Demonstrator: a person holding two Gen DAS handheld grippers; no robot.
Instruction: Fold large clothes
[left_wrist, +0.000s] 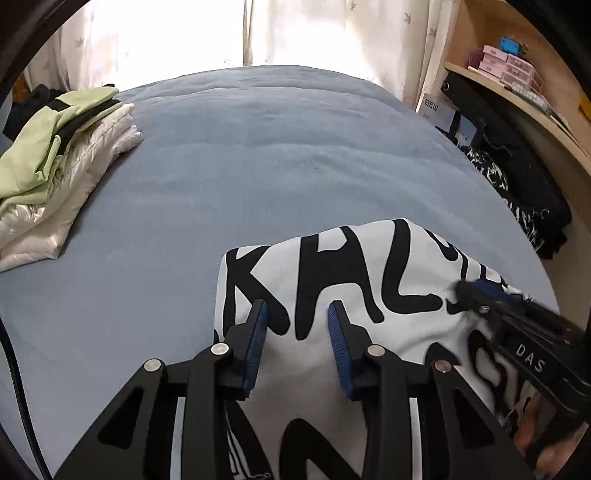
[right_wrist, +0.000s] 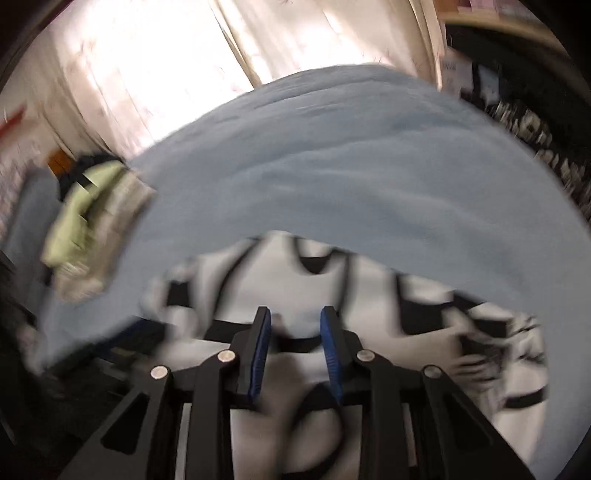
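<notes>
Fingers of the left gripper (left_wrist: 297, 314) and right gripper (right_wrist: 295, 317) are held apart, nothing pinched. A white sweatshirt (left_wrist: 369, 280) with black lettering is seen bunched on the bed (left_wrist: 258, 155), judged partly folded; two folded jackets (left_wrist: 62, 155) are stacked apart.

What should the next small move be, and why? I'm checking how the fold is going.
Probably lower the left hand-held gripper onto the white garment with black lettering and pinch its near fold: the jaws stand apart above the cloth, gripping nothing, and the garment lies bunched on the blue bed cover.
</notes>
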